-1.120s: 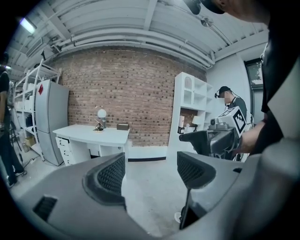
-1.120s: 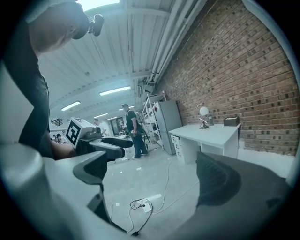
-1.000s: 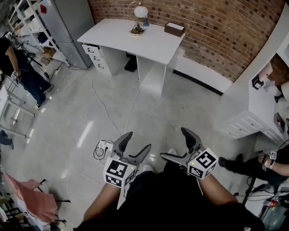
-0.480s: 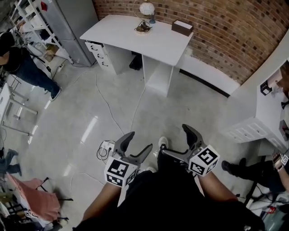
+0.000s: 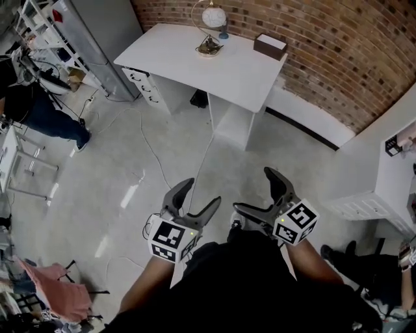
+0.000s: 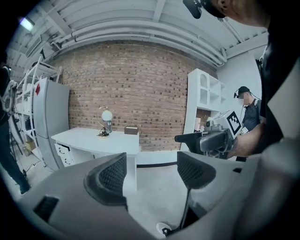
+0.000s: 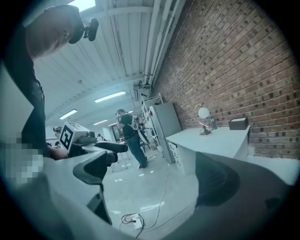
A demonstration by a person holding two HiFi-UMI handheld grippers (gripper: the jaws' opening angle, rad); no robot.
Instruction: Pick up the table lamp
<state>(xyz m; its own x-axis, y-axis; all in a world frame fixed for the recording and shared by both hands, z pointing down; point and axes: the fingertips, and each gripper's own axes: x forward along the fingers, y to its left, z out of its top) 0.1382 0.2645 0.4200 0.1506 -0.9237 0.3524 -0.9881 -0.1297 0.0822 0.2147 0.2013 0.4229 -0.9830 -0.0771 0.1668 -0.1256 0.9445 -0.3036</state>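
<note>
Brick wall (image 5: pixel 338 39) backs a white desk (image 5: pixel 195 62) across a pale floor, where the person's left gripper (image 5: pixel 201 193) and right gripper (image 5: pixel 253 190) hang side by side, jaws spread and holding nothing. Well apart from both, the table lamp (image 5: pixel 211 29) stands at the desk's rear edge, a brown box (image 5: pixel 270 46) near it.

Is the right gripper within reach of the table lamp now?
Probably not yet. The table lamp stands at the far side of the white desk, across open floor from the right gripper, which is open and empty. Nothing blocks the way.
</note>
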